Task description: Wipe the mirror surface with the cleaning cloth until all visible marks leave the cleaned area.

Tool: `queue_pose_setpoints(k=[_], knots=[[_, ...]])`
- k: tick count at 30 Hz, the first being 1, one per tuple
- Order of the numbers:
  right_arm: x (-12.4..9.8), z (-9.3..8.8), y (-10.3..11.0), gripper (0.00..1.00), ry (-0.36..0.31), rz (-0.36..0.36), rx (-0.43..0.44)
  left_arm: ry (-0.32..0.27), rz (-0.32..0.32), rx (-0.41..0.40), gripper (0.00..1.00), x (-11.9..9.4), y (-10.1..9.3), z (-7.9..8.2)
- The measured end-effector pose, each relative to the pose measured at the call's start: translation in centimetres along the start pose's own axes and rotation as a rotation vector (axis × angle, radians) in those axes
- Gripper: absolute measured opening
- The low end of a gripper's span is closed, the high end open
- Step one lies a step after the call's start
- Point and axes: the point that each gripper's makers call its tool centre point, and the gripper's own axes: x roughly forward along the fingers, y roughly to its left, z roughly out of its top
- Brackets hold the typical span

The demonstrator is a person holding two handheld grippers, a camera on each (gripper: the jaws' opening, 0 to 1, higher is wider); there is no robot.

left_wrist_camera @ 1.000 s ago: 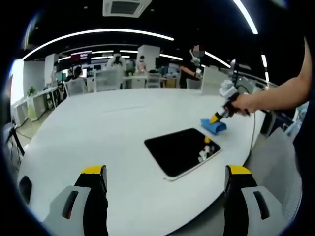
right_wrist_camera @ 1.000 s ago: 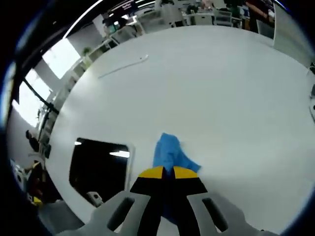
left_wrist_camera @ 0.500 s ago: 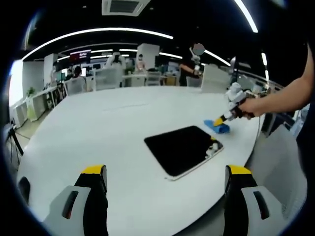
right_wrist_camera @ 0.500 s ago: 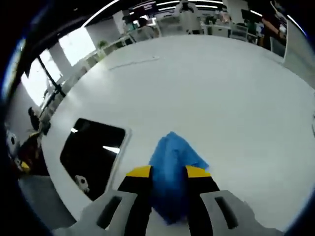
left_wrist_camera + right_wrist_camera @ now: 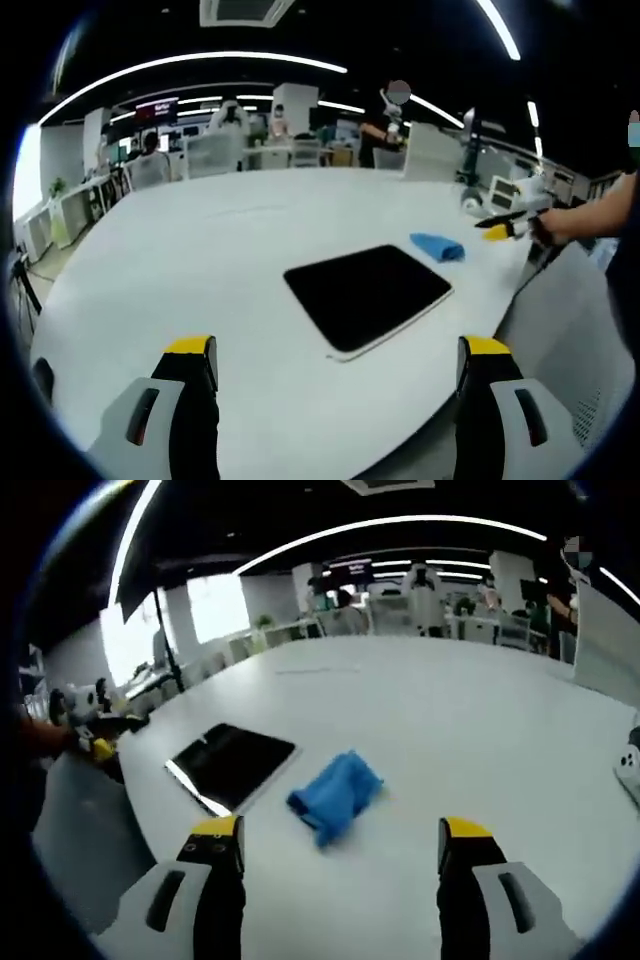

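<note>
Here my right gripper [image 5: 340,845] has its jaws spread wide with nothing between them, yellow tips at 7 and 5 o'clock of the right gripper view. Just ahead of them, toward 12, the cloth [image 5: 335,793] lies bunched on the white worktop [image 5: 470,730], untouched by either jaw. The mirror [image 5: 233,763] lies flat at about 10 o'clock from the cloth, near it but apart, its dark face showing a bright strip along the near edge.

My left gripper [image 5: 338,368] is likewise wide open and empty, its jaws at 7 and 5 o'clock of the left gripper view. Beyond them, the mirror [image 5: 367,293] lies dark on the worktop [image 5: 200,250], and I cannot make out any marks on it from here. The cloth [image 5: 438,246] sits at 2 o'clock from the mirror, just off its far corner. At 3 o'clock of that view, the right gripper [image 5: 503,228] is held in a hand [image 5: 556,226], off the cloth and past the worktop's edge.

Office desks and people stand far behind.
</note>
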Motion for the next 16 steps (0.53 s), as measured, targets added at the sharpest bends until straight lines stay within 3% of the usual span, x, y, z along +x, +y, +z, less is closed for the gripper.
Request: queue_pose_setpoints(k=[3,8,16], knots=[[-0.4,-0.3,0.1,0.87,-0.023,-0.001,-0.012,-0.016,-0.01,-0.004,1.0,-0.1,-0.2,0.9],[-0.8,-1.9,-1.0,0.92,0.007,-0.031,0.01,-0.035,-0.037,0.003,1.0,0.5,-1.6,1.9],[-3.5,-1.4,-3.5,0.93,0.011,-0.057,-0.081,0.024,-0.044,-0.001,1.0,0.3,-1.6,-0.5]])
